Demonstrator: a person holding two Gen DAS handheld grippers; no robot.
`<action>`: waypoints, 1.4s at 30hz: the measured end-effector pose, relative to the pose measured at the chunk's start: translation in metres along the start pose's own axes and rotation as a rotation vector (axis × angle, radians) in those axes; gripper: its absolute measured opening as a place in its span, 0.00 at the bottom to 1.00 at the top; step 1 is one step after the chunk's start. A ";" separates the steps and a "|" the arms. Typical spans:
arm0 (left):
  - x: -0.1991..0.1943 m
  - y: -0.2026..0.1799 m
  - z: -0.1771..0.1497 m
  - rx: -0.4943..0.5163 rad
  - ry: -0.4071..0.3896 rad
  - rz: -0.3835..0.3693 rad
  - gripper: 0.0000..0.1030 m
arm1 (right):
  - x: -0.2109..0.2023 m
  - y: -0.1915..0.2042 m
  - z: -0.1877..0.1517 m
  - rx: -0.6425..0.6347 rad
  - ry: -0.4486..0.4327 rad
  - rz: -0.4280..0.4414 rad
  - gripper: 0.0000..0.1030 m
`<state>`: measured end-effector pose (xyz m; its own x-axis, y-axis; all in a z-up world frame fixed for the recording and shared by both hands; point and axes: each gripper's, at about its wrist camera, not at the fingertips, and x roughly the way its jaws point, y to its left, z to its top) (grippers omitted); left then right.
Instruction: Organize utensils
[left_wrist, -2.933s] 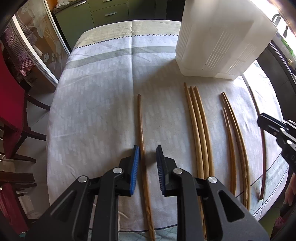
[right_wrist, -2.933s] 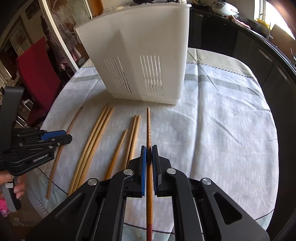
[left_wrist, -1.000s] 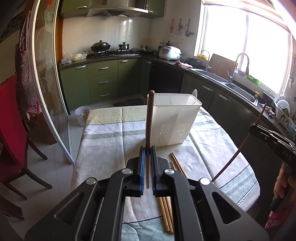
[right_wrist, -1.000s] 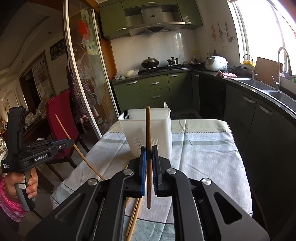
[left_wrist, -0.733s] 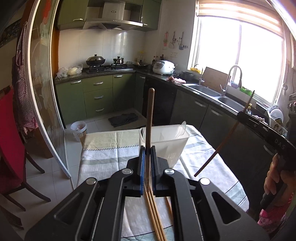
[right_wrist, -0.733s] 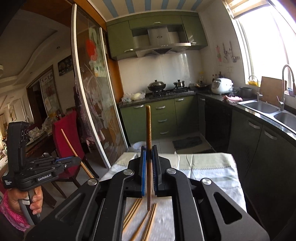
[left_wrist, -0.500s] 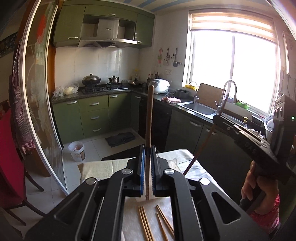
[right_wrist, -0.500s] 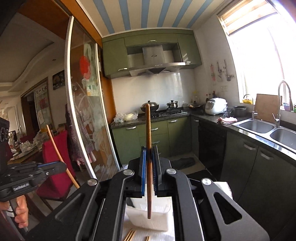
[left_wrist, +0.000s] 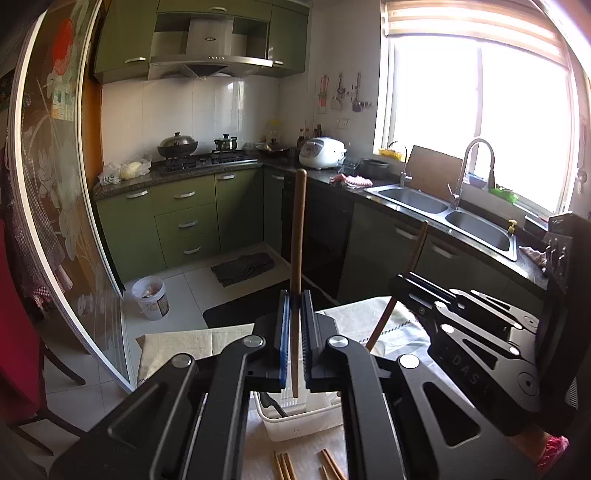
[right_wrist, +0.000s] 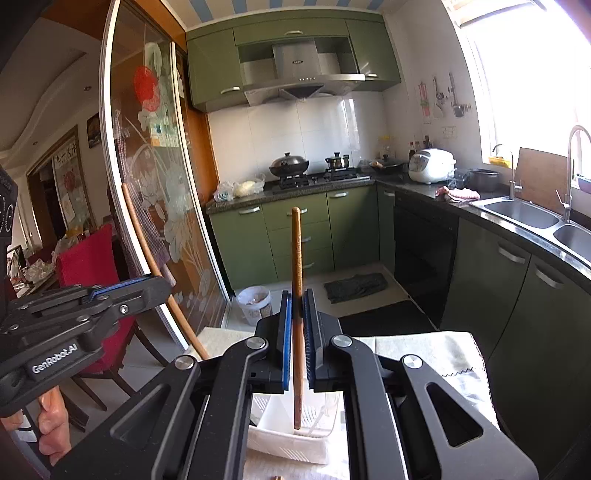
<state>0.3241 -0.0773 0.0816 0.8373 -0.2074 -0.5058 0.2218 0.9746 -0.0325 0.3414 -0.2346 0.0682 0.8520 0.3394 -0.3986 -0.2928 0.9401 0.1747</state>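
Note:
My left gripper (left_wrist: 295, 328) is shut on a wooden chopstick (left_wrist: 297, 258) held upright, its lower tip just above the open white utensil holder (left_wrist: 295, 421). My right gripper (right_wrist: 296, 332) is shut on a darker wooden chopstick (right_wrist: 296, 266), also upright, with its lower tip over the same holder (right_wrist: 288, 443). Each gripper shows in the other's view: the right one (left_wrist: 402, 286) with its stick (left_wrist: 406, 280), the left one (right_wrist: 162, 286) with its stick (right_wrist: 155, 266). Several more chopsticks (left_wrist: 284, 465) lie on the tablecloth in front of the holder.
The table with a pale cloth (left_wrist: 173, 343) stands in a kitchen. Green cabinets (left_wrist: 184, 221), a stove and a sink (left_wrist: 476, 225) lie beyond. A glass sliding door (left_wrist: 55, 221) and a red chair (right_wrist: 88, 266) are on the left.
Both grippers have lifted their chopsticks off the table, tilted them upright and come together above the white holder, which has slid down toward the bottom of both views.

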 end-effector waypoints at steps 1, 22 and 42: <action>0.007 0.001 -0.006 0.000 0.016 0.003 0.06 | 0.005 -0.001 -0.007 0.001 0.016 0.002 0.07; -0.007 0.010 -0.085 -0.009 0.264 -0.025 0.38 | -0.068 -0.008 -0.082 0.000 0.036 0.018 0.18; 0.076 0.036 -0.217 -0.066 0.729 0.065 0.25 | -0.155 -0.088 -0.201 0.267 0.139 0.010 0.21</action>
<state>0.2868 -0.0395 -0.1452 0.2974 -0.0620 -0.9528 0.1335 0.9908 -0.0228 0.1476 -0.3631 -0.0667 0.7765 0.3675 -0.5119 -0.1608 0.9010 0.4029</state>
